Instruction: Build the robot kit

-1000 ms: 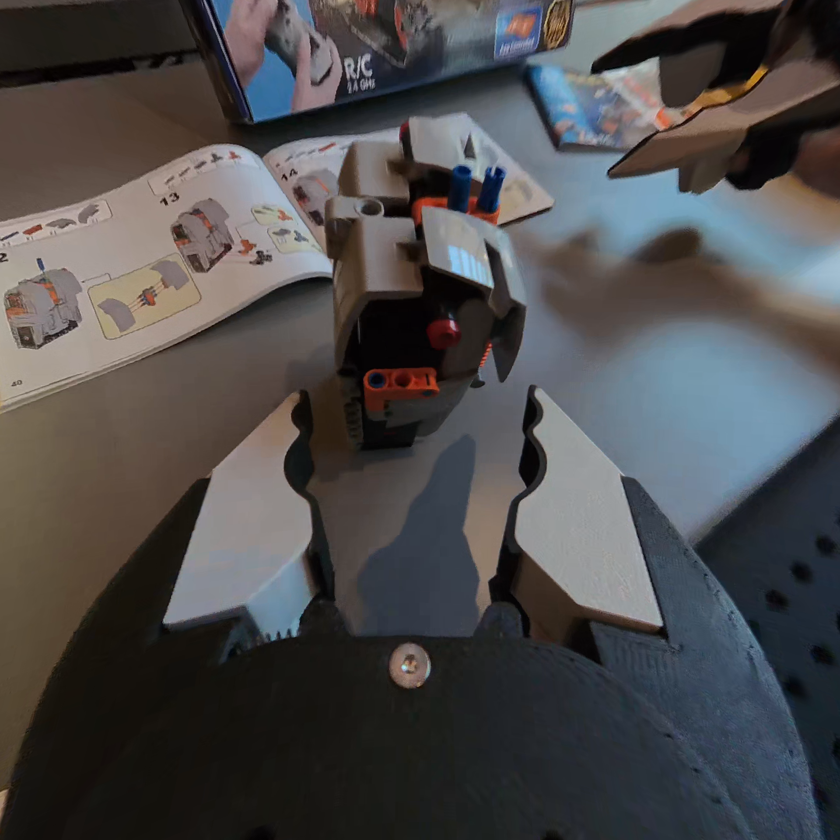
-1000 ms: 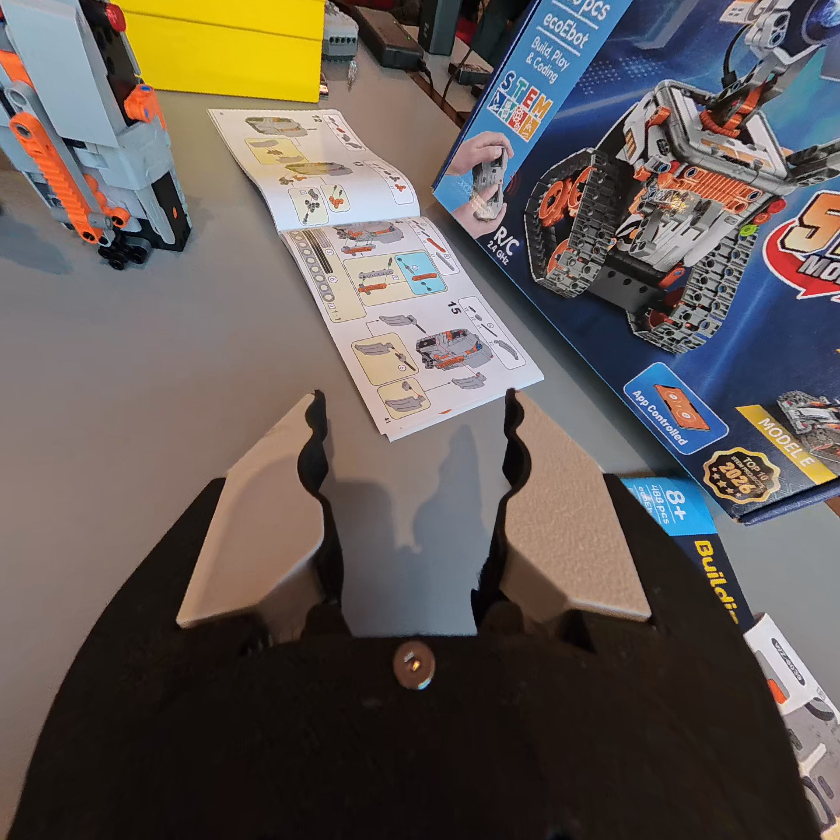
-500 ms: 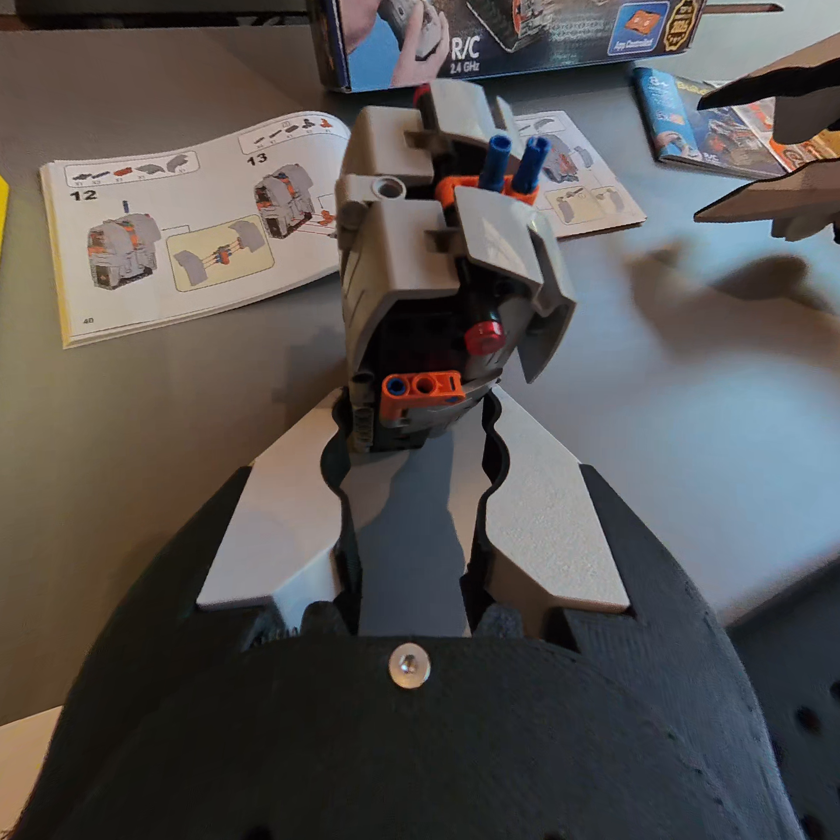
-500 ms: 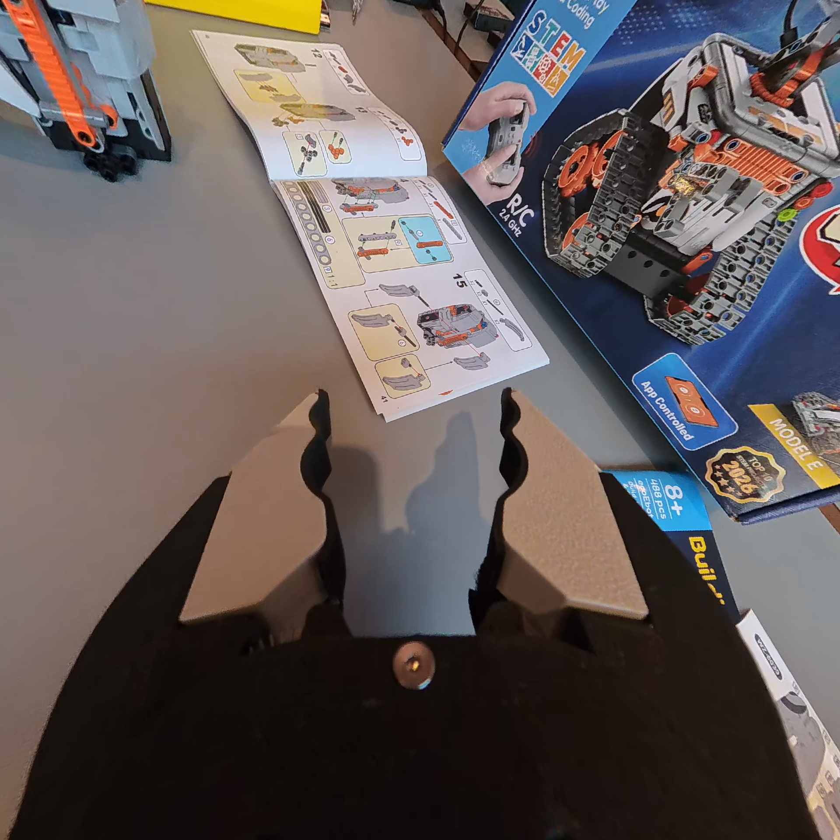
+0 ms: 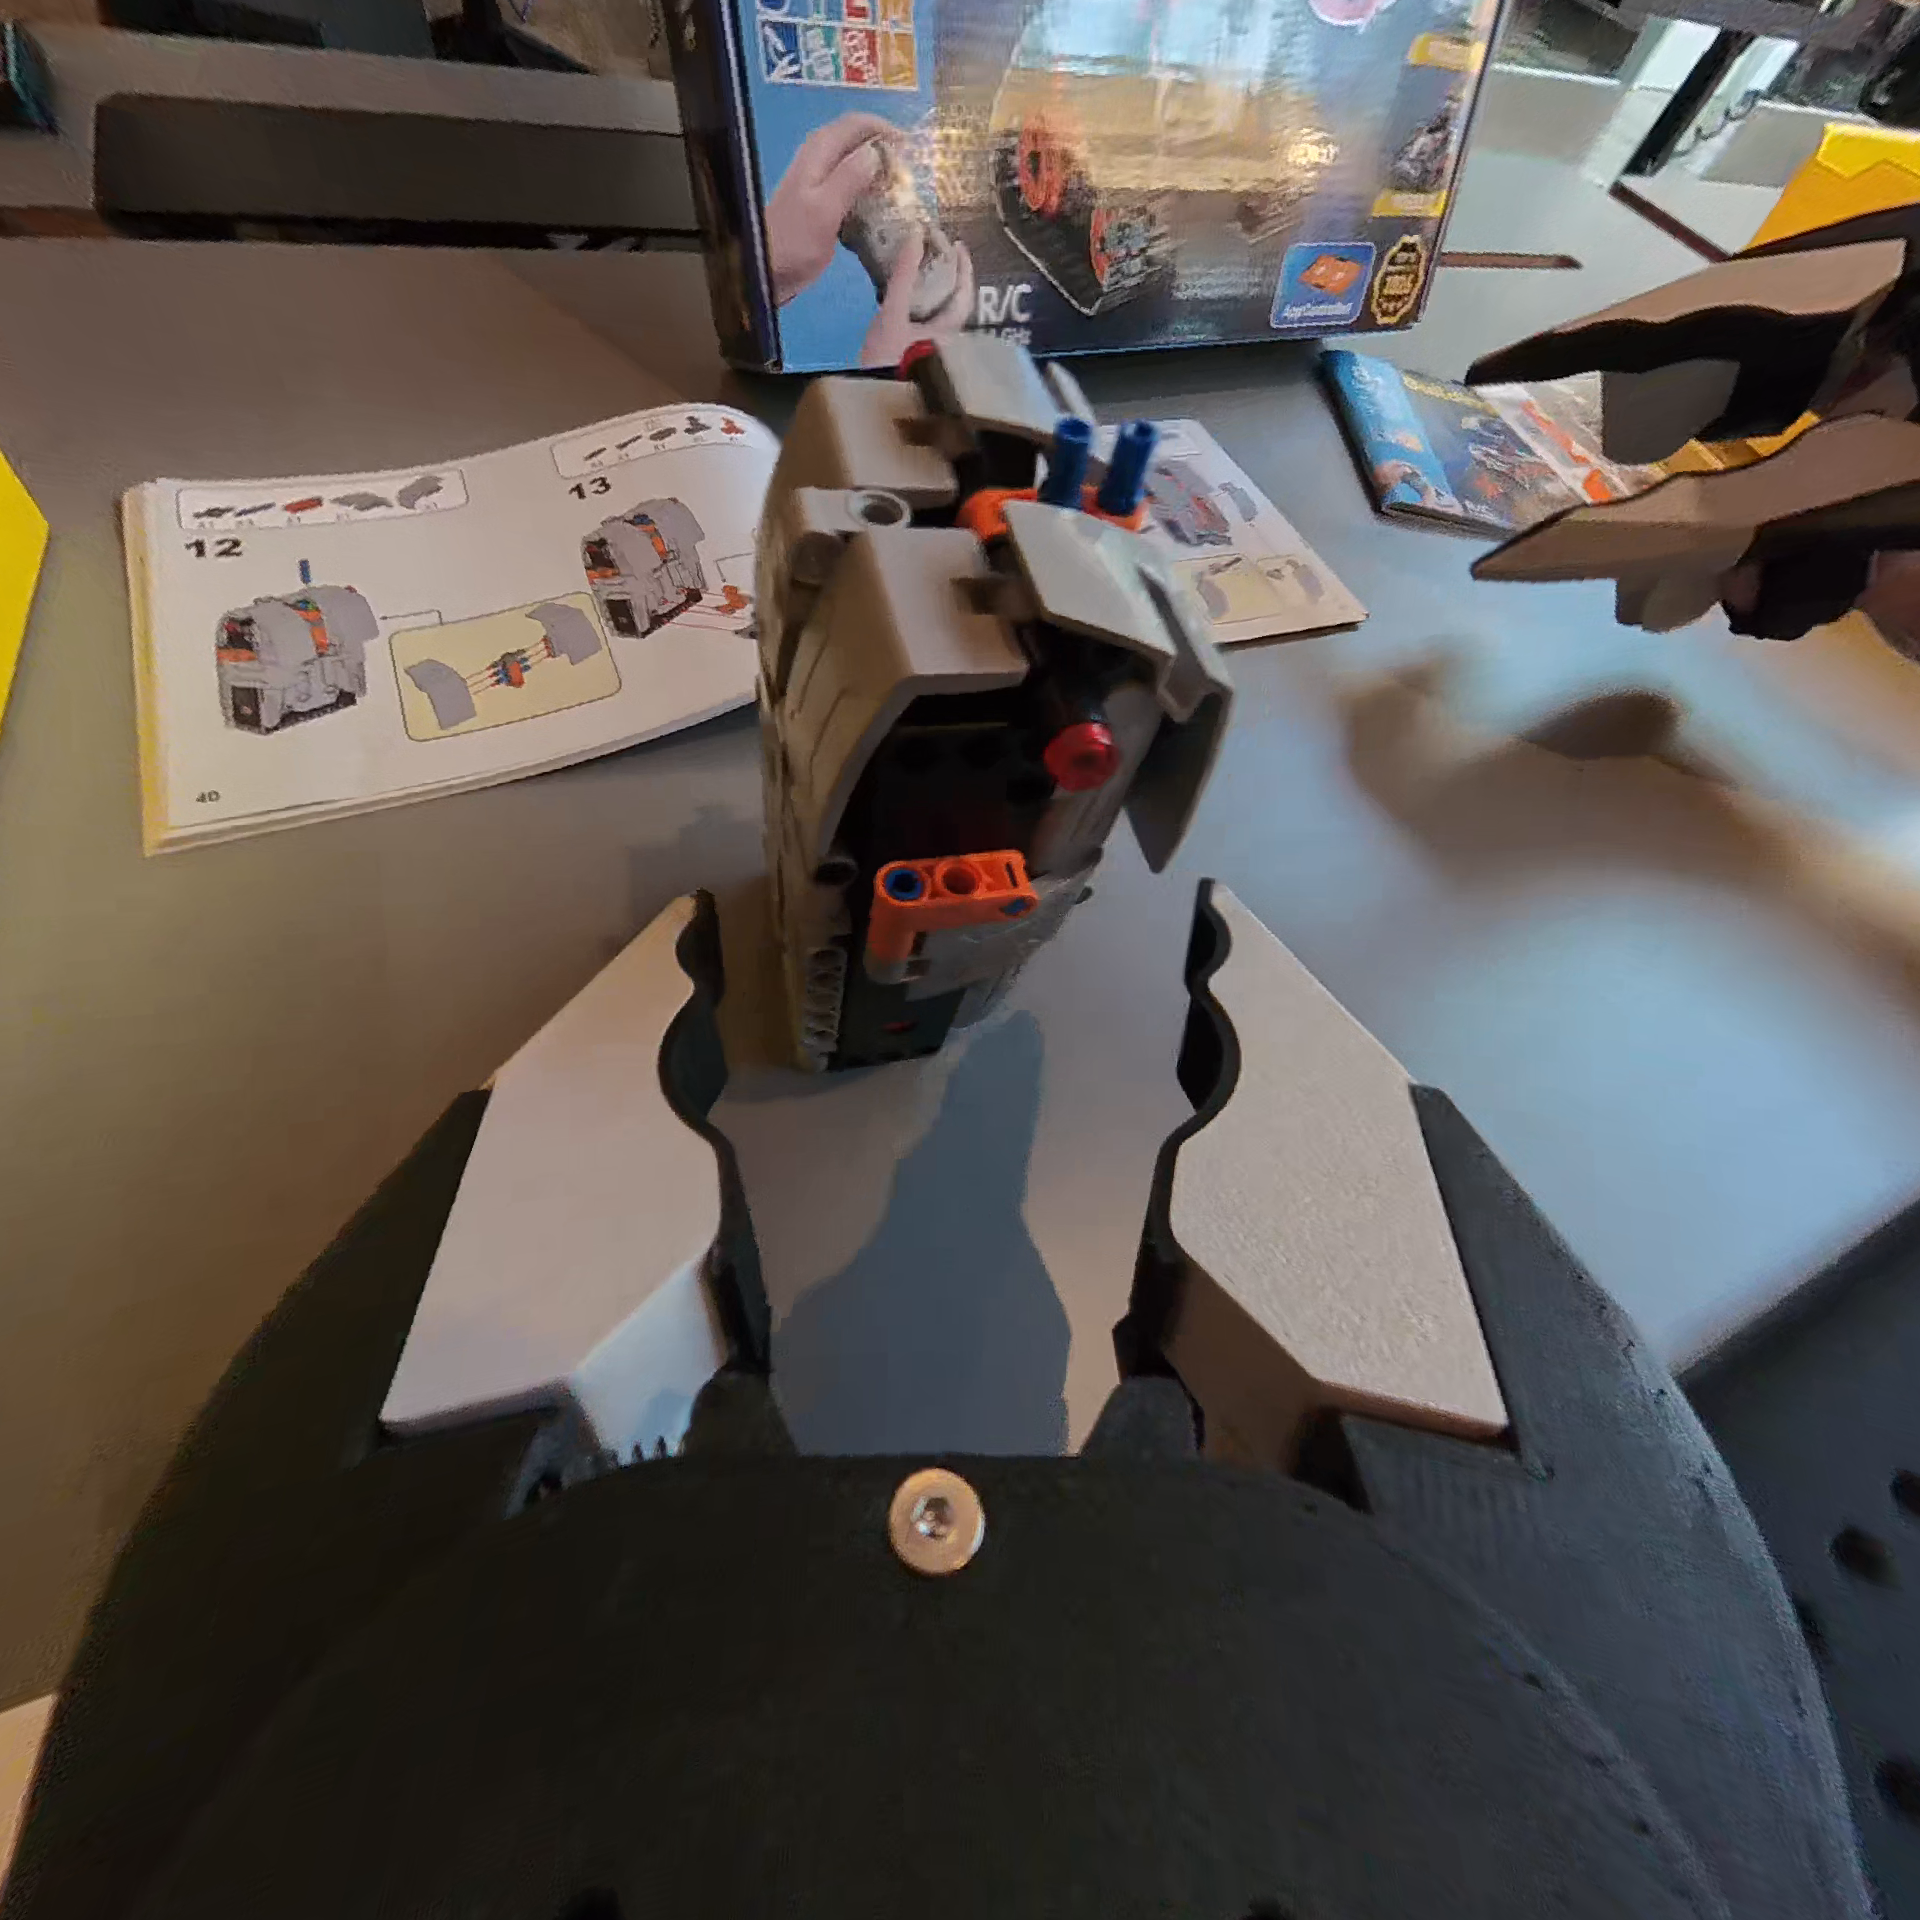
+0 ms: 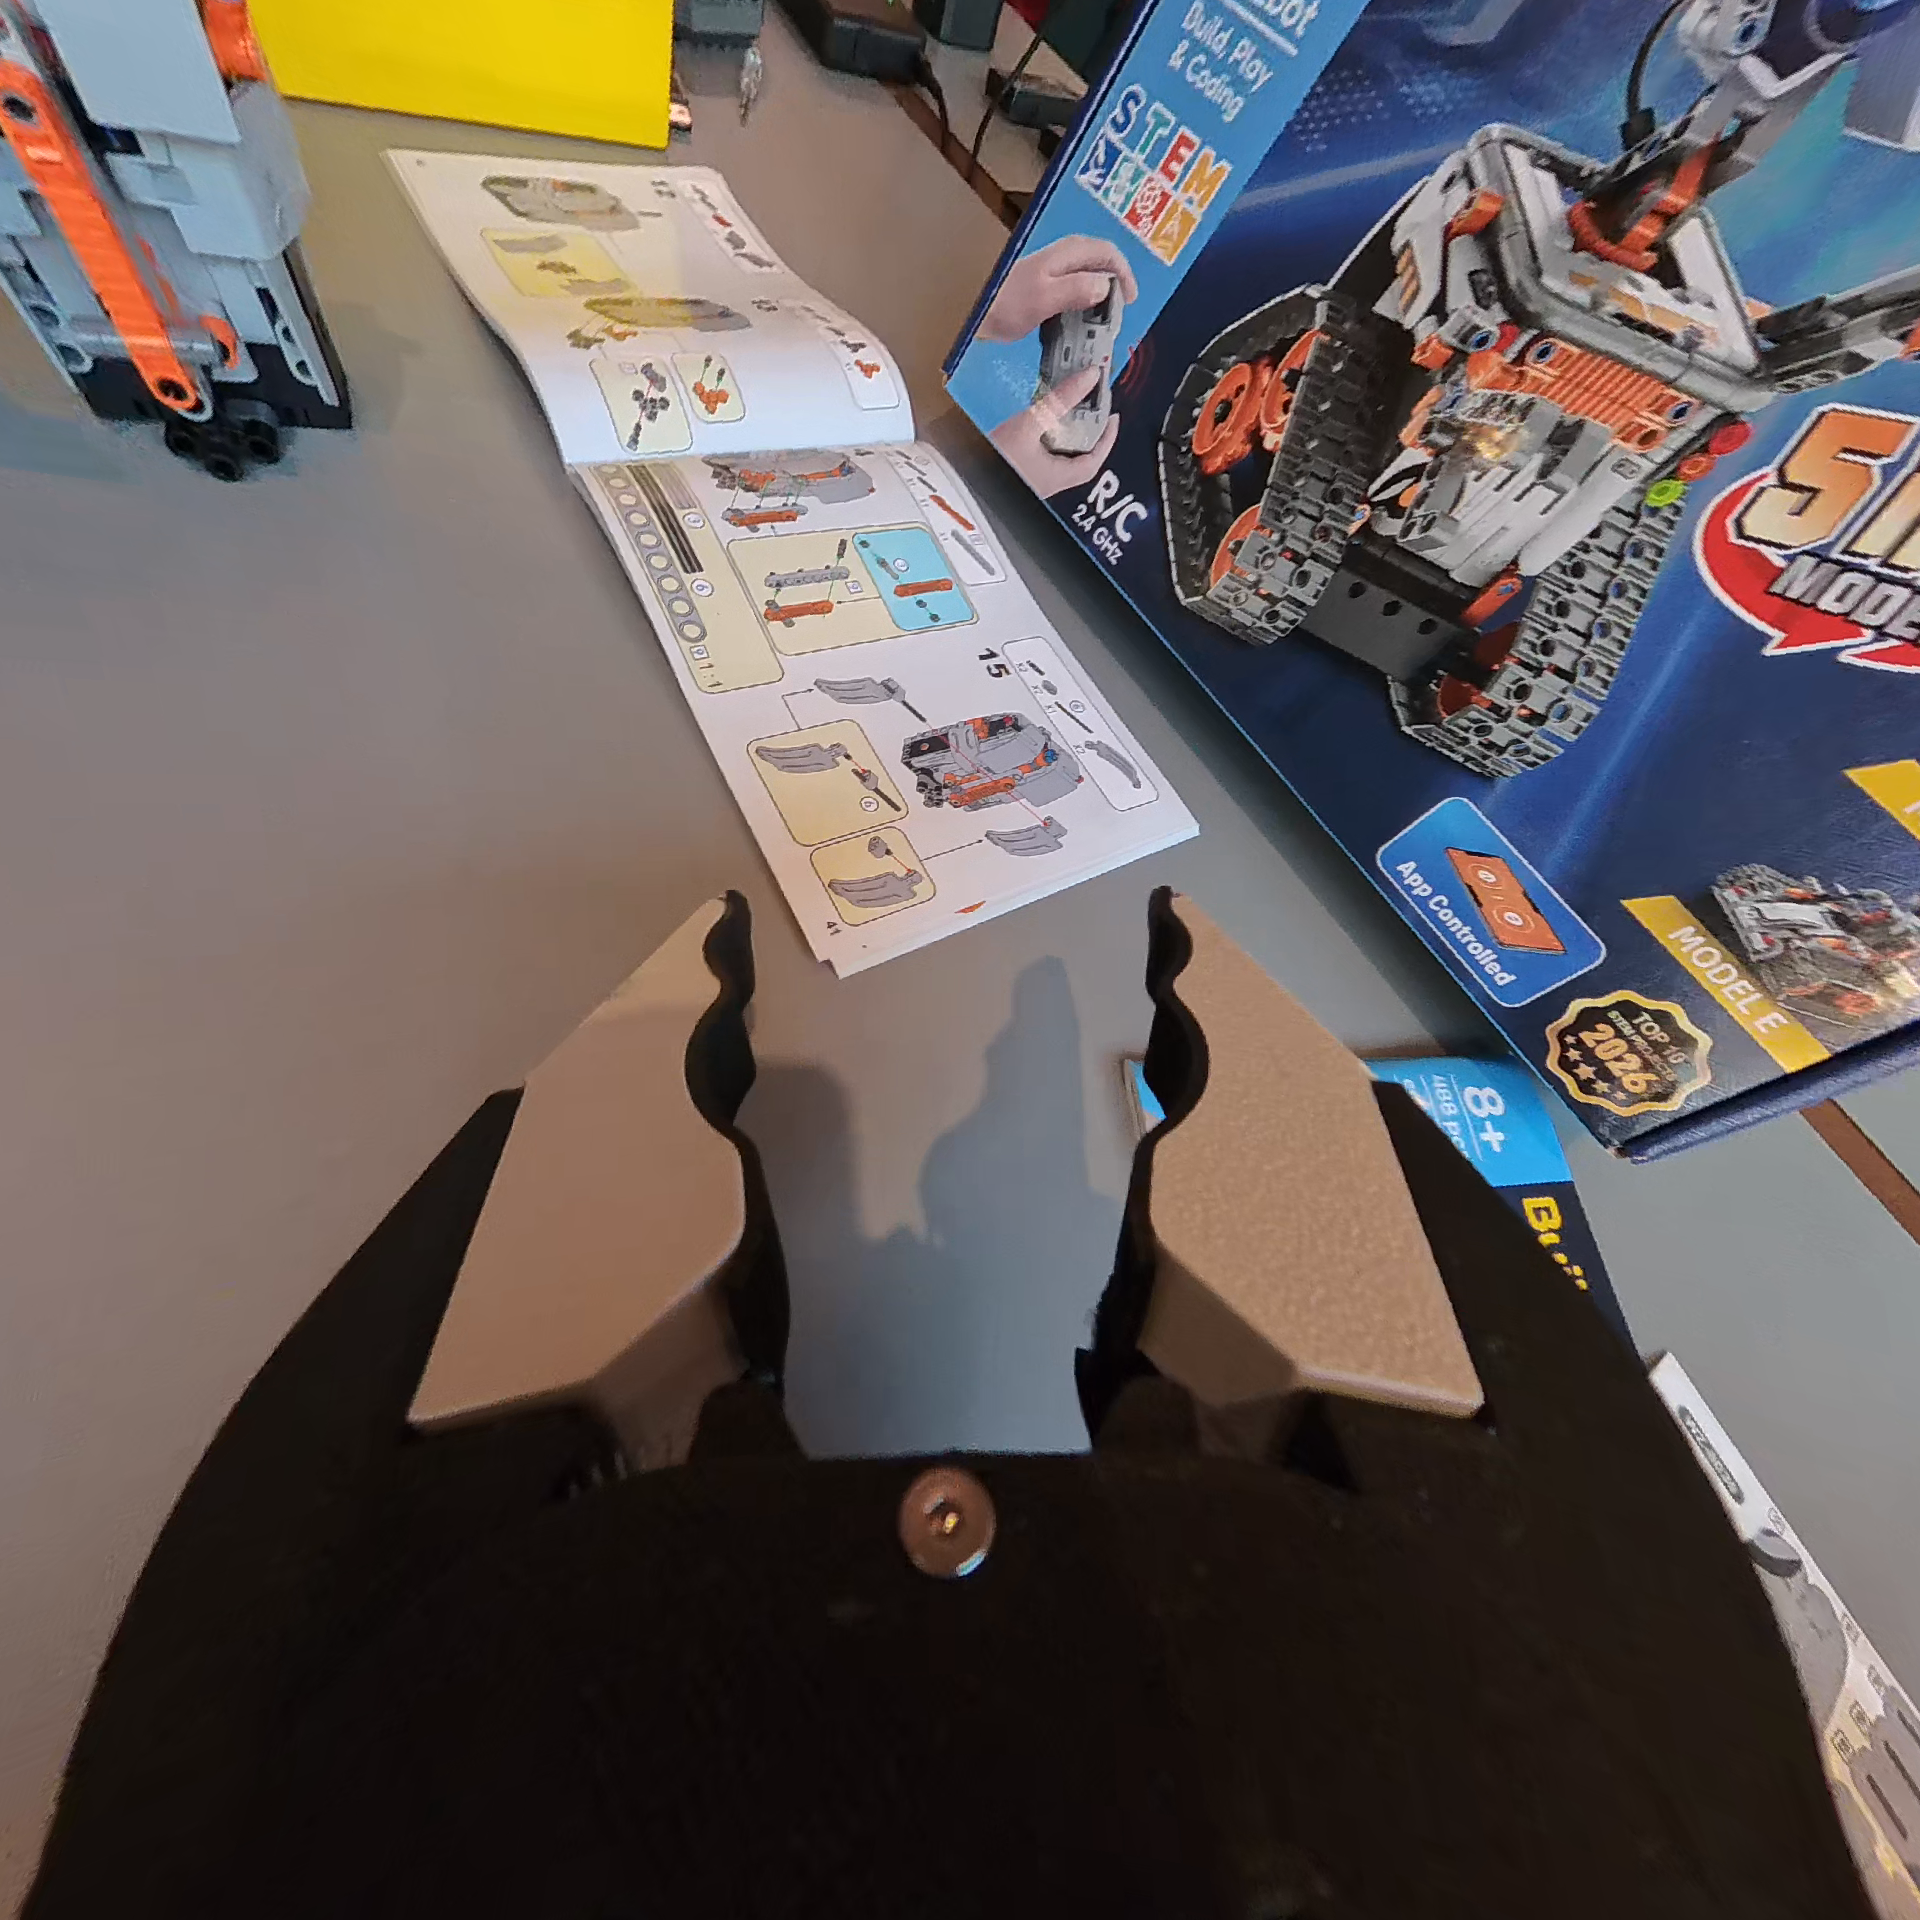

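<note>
In the left wrist view, the left gripper [image 5: 951,914] stands with its jaws spread wide, holding nothing. A grey, black and orange brick model [image 5: 966,707] stands upright on the grey table [image 5: 312,1039], its foot between the two fingertips and close to the left one; whether that finger touches it I cannot tell. Two blue pins [image 5: 1096,468] stick up from the model's top. Behind it lies an open instruction booklet [image 5: 436,623], and farther back stands a blue toy box [image 5: 1091,166] (closed as far as the view shows, so its contents are hidden). To the far right the right gripper [image 5: 1481,468] hovers above the table, jaws apart, over a small blue leaflet [image 5: 1455,457].

In the right wrist view, the right gripper [image 6: 945,904] is wide open and empty, above bare table [image 6: 312,831]. The booklet [image 6: 831,623] lies just beyond its fingertips, with the blue box [image 6: 1507,520] to the right. The leaflet [image 6: 1486,1132] sits partly under the right finger. The model [image 6: 135,208] stands at far left, well apart, with a yellow box [image 6: 468,62] behind it.
</note>
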